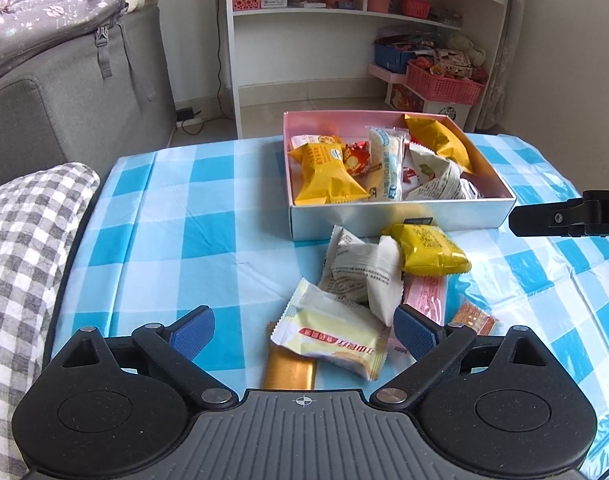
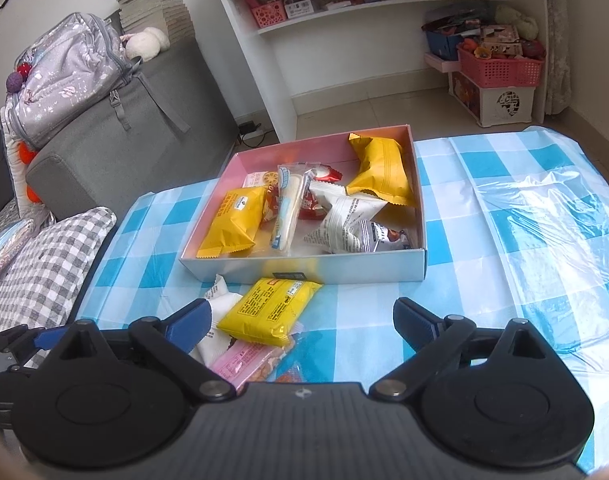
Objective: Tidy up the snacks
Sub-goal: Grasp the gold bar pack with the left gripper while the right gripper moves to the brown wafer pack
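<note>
2 claws in play, both pitched down toward the desk [image 1: 208, 216], both spread wide with nothing pinched.

Left claw [image 1: 304, 332]: hovers over the near end of the loose snack pile. A pale yellow-and-white packet [image 1: 330, 340] lies between its blue pads [image 1: 194, 330], not touched by either as far as I can tell. An orange-gold bar [image 1: 290, 372] pokes out from under that packet, at the near edge.

Right claw [image 2: 300, 322]: sits to the right of the left one. In the left wrist view only 1 black finger of it shows at the far right edge. A yellow packet [image 2: 270, 312] lies toward its left pad, apart from the right pad. Contact with the left pad: cannot tell.

Loose pile on the blue-checked cloth, just near of the box [image 1: 400, 220], count as visible:
- 1 yellow packet
- 2 white packets [image 1: 362, 268], overlapping
- 1 pale yellow-and-white packet
- 1 pink wrapper [image 1: 424, 294]
- 1 orange-gold bar
- 1 small orange wrapper [image 1: 474, 318], right side

Box is open, pink inside and white outside, at the far middle of the desk. Inside:
- 2 yellow packets [image 2: 232, 224], 1 left and 1 far right
- 1 long clear-wrapped stick [image 2: 286, 208], middle
- 1 white printed packet [image 2: 346, 220]
- several small red pieces between them, number unclear
- 1 small dark-printed packet [image 2: 384, 236] at the near right corner

A grey checked cushion [image 1: 20, 248] sits left of the desk.
</note>
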A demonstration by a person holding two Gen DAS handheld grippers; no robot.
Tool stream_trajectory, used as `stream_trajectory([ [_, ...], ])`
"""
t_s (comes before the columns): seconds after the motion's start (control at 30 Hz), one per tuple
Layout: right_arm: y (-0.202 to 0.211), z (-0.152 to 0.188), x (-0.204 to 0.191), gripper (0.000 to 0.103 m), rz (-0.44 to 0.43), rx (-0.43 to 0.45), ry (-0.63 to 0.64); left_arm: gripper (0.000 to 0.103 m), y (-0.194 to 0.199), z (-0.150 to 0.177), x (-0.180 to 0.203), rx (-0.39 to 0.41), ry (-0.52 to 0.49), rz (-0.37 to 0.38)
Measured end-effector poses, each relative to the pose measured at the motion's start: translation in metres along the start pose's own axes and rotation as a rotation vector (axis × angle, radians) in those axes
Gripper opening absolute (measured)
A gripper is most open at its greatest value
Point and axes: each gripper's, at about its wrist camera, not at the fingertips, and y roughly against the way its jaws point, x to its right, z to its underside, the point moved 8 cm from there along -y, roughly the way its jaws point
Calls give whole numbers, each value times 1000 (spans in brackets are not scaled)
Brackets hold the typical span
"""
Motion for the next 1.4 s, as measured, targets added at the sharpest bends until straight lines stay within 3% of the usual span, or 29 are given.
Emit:
stream_trajectory([
  [0.27, -20, 19, 10, 98, 39, -18, 72, 98, -24, 25, -6, -5, -121, -5],
  [0.6, -28, 44, -14, 99, -41, -90, 242, 97, -29, 41, -5, -46, -132, 75],
  [0.8, -38, 67, -28, 100, -35, -169, 393, 95, -31, 49, 1, -109, -164, 107],
  [0.97, -44, 78, -32, 100, 8, -191, 475, 82, -35, 57, 3, -162, -172, 117],
  [1.1, -46, 80, -33, 100, 31, -184, 506, 79, -34, 56, 3, -163, -174, 115],
  [1.4, -47, 80, -35, 95, 44, -159, 543, 53, -33, 52, -2, -151, -148, 97],
])
